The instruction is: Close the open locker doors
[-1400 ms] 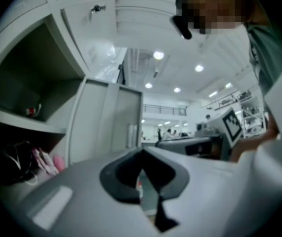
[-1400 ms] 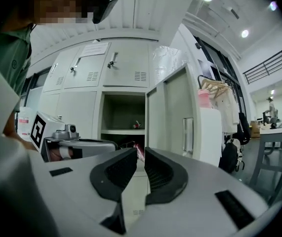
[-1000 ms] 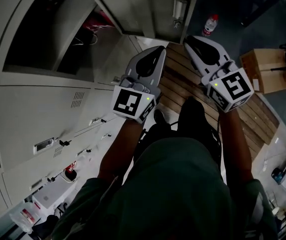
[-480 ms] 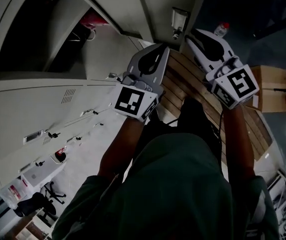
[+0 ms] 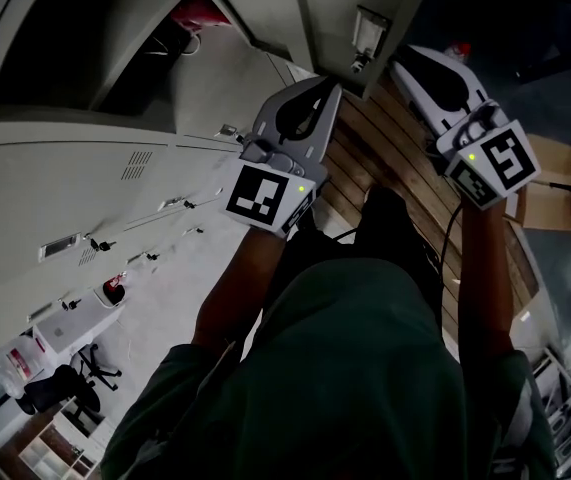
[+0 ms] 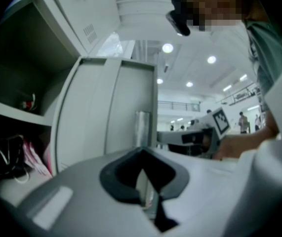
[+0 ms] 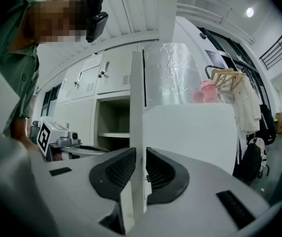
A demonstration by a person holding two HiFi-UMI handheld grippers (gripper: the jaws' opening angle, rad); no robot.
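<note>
A: Now, where's the locker door (image 7: 137, 107)?
B: Swung out, its edge pinched by the right hand-held gripper (image 7: 140, 154). The left hand-held gripper (image 6: 141, 154) is clenched, empty, near it.
A: Surroundings?
B: Open compartment (image 5: 95, 38) holding a red item (image 5: 197, 13); wooden slats (image 5: 385, 158) below; clothes rack (image 7: 229, 78) beyond the door.

The right gripper (image 5: 405, 56) has been moved right and farther out, away from the left gripper (image 5: 331, 88). Its marker cube now overlaps the left part of the cardboard box (image 5: 557, 183). The red-capped bottle (image 5: 457, 48) is now almost hidden behind the right gripper. The locker door (image 5: 337, 8), with its latch plate (image 5: 370, 30), now reaches lower between the two grippers. The left gripper has been raised slightly toward the door's edge. At the near left, an office chair (image 5: 60, 388) has been brought fully into view.
</note>
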